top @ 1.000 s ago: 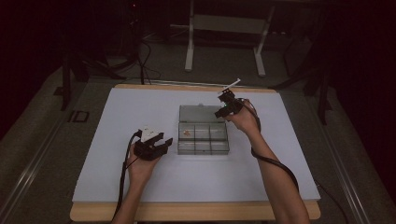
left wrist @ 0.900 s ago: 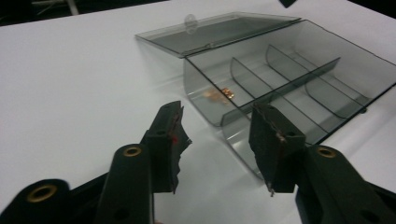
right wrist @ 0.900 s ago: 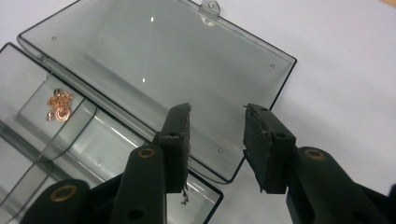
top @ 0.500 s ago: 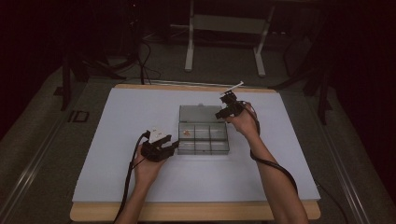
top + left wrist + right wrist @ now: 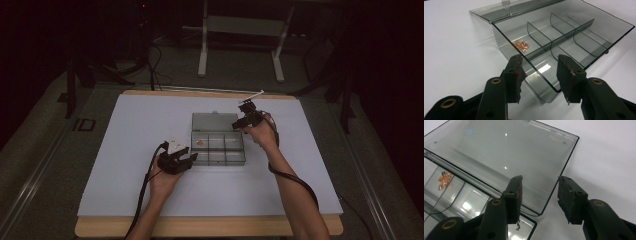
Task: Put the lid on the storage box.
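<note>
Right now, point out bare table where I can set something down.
Free: the white mat left of the box, the strip between box and near edge, and the right side past the right gripper. Crowded: around the box, where the left gripper sits.

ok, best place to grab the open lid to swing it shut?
Probably the lid at its free far edge near the corner, right gripper coming from the box's right side: it lies flat, hinged to the box, and that corner sits between the open fingers.

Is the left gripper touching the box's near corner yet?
Cannot tell. In the left gripper view the left gripper stands open astride the compartment box corner, but the left pad overlaps the wall, hiding any gap.
</note>
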Motion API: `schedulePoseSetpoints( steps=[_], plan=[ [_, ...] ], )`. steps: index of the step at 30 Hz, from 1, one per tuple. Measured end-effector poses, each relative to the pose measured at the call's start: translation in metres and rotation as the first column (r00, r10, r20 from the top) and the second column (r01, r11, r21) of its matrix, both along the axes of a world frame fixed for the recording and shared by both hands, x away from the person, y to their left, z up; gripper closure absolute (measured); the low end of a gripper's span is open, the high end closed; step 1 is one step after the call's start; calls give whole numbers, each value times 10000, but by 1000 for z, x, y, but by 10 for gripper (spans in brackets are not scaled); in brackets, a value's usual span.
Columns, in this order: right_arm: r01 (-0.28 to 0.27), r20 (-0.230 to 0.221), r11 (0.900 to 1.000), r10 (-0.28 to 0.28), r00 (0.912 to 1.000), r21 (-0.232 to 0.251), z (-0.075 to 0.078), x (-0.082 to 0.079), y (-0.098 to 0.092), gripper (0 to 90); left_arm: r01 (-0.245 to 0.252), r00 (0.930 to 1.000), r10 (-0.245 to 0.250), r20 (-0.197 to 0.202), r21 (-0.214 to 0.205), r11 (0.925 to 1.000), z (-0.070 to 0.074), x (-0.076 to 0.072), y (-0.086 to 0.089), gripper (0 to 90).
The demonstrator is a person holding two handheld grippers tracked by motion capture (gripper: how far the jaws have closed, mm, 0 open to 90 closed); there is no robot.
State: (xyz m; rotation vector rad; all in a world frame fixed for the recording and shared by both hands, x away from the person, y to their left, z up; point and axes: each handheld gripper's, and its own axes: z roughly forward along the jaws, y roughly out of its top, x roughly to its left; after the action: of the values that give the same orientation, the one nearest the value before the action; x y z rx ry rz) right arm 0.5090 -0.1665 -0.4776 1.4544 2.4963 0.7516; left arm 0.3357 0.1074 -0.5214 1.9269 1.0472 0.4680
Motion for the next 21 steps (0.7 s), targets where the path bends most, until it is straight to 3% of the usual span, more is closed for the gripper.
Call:
schedulePoseSetpoints(
  steps=[1, 2, 14, 21],
  plan=[
    [0, 0, 10000, 0, 10000, 0, 0, 0, 0, 548, 0, 10000, 0, 0, 0, 10000, 0, 0, 0, 562],
    [93, -145, 9994, -88, 9999, 336, -1, 1, -2, 544, -15, 10000, 15, -28, 1, 10000, 0, 1, 0, 563],
    [456, -721, 9939, -384, 9967, 1008, -7, 7, -7, 522, -9, 9999, 11, -157, 99, 10000, -3, 6, -2, 595],
    [805, -1234, 9843, -614, 9905, 1568, -10, 10, -14, 531, 3, 9999, 0, -101, 331, 9995, -3, 6, -4, 627]
  ],
)
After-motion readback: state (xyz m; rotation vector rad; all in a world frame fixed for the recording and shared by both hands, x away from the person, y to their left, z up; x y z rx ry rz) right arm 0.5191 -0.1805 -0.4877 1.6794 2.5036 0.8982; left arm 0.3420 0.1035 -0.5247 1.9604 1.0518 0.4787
